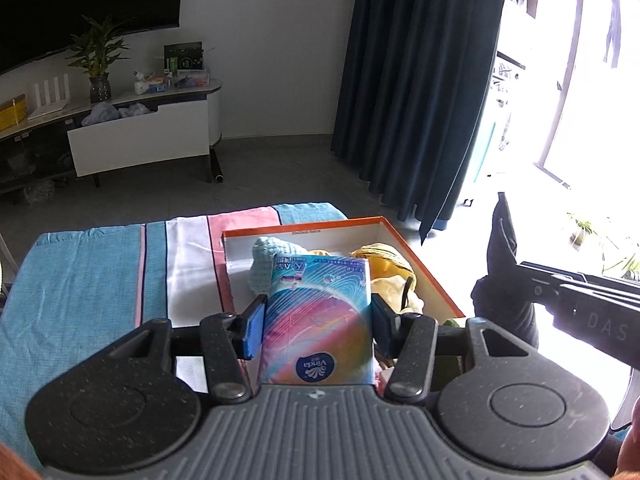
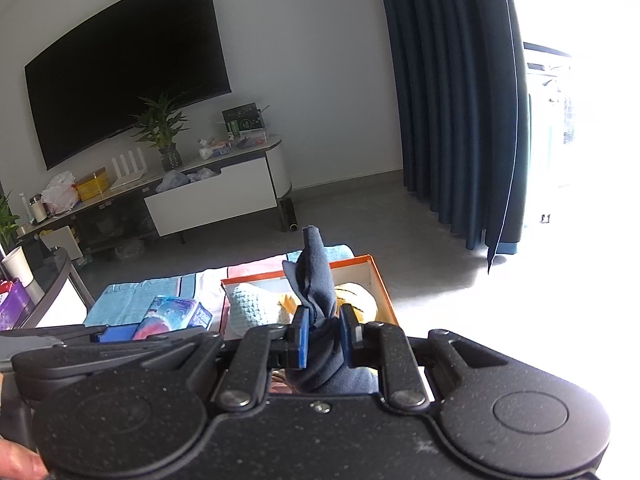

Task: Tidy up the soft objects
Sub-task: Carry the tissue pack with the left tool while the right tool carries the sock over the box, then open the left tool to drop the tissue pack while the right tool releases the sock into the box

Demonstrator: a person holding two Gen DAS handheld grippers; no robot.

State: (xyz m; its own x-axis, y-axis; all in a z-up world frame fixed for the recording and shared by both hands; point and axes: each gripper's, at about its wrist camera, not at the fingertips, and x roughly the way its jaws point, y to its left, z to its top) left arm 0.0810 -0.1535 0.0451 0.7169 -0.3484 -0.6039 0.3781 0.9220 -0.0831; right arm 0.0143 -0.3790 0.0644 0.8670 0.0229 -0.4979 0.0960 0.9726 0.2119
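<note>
While a striped blue, white and pink cloth [image 1: 100, 280] covers the bench before a wall TV [image 2: 124, 60] and dark curtains [image 1: 420, 80], your left tool [image 1: 318, 320] clamps a Vinda tissue pack [image 1: 318, 316] above the orange-rimmed box [image 1: 424, 264] near edge. Your right tool [image 2: 325, 334] pinches a dark navy sock [image 2: 316, 276] over that box. Only the right view shows the purple box [image 2: 12, 304] far left.
</note>
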